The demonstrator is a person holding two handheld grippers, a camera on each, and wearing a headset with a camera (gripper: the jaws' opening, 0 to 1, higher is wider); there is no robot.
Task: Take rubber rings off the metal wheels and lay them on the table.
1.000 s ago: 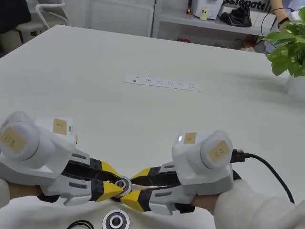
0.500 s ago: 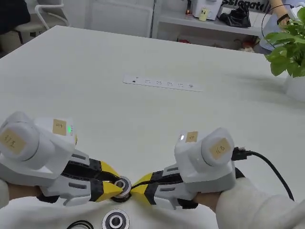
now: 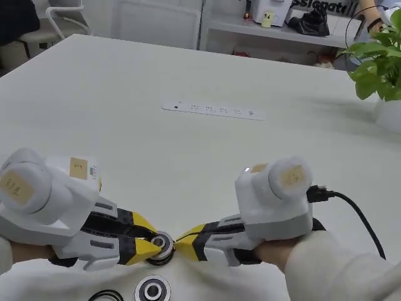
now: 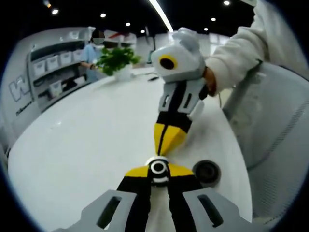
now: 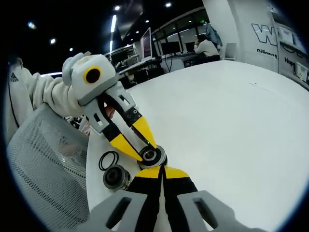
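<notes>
Nearest to you, at the near edge of the table [image 3: 188,157], a black ring [image 3: 105,295] lies flat; just beside it, on its right, a loose wheel [image 3: 152,290] lies flat too, with its hole facing up.

A little farther on, your left gripper [image 3: 153,241] is closed on the held wheel [image 3: 163,242]; one yellow tip sits on each side of it; the wheel is round, so it has no long side; in the head view its flat face and its hole are turned up toward you; you cannot tell if it rests on the table or hangs just over it.

Your right gripper [image 3: 180,241] comes in from the right and points straight at the left one, tip to tip; its jaws are pressed together, with only a thin line between them; its tips touch the rim of the held wheel; you cannot tell if they pinch any rubber there.

A black cable [image 3: 351,210] runs off the back of the right gripper and over the table.

Farther away, a white power strip [image 3: 213,110] lies across the middle of the table; far off on the right stands a green plant [image 3: 379,63].
</notes>
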